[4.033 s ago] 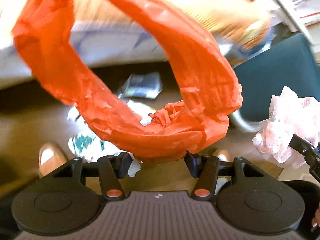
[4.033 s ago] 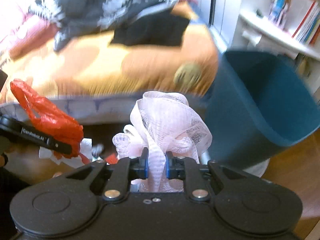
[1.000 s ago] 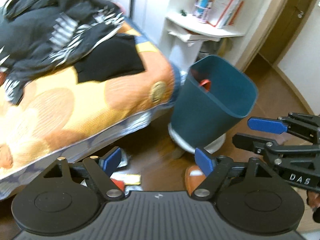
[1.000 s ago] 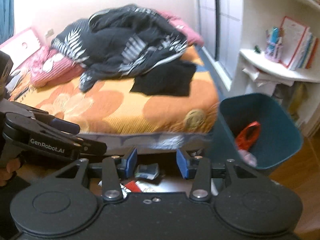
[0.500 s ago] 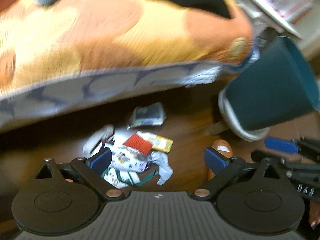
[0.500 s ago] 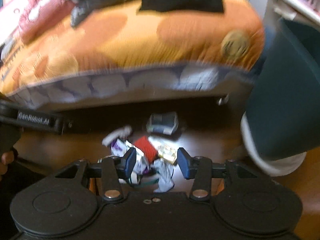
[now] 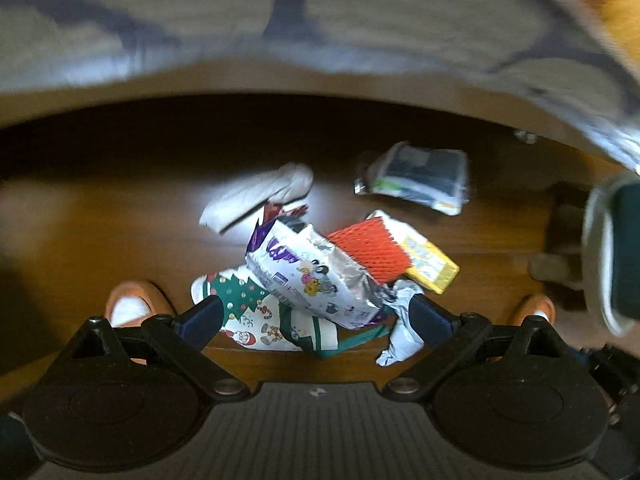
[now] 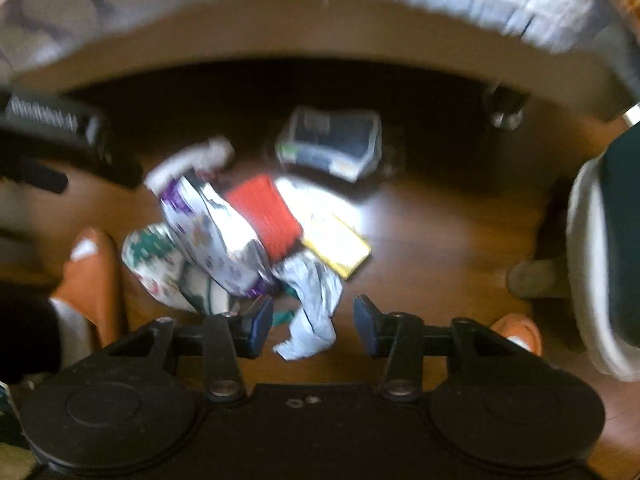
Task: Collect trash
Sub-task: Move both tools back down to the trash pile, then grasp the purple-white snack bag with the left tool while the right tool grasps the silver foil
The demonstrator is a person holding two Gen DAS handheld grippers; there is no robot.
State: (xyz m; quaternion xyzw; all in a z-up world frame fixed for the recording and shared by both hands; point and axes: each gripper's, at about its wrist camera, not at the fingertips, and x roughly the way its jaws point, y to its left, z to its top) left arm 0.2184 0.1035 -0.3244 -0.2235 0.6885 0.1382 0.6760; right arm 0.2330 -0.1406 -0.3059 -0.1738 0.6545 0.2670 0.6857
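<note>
A pile of trash lies on the wooden floor beside the bed. It holds a silver and purple snack bag [image 7: 308, 276] [image 8: 218, 240], a Christmas-print bag [image 7: 256, 316] [image 8: 160, 264], a red net piece [image 7: 370, 252] [image 8: 266, 216], a yellow wrapper [image 7: 430, 264] [image 8: 336, 244], a crumpled grey wrapper [image 7: 402, 332] [image 8: 310, 308], a white tissue roll [image 7: 256, 196] and a dark pouch [image 7: 416, 180] [image 8: 332, 144]. My left gripper [image 7: 316, 320] is open, low over the pile. My right gripper [image 8: 314, 324] is open over the grey wrapper.
The teal bin [image 7: 616, 248] [image 8: 608, 264] with a white base stands at the right. The bed's edge [image 7: 320, 40] overhangs at the top. Orange slippers [image 7: 128, 308] [image 8: 92, 268] flank the pile. The left gripper's body [image 8: 56, 136] shows at the right view's upper left.
Both grippers let go of the red bag and the white net into the bin, then swung down. They now hover open close over the floor pile.
</note>
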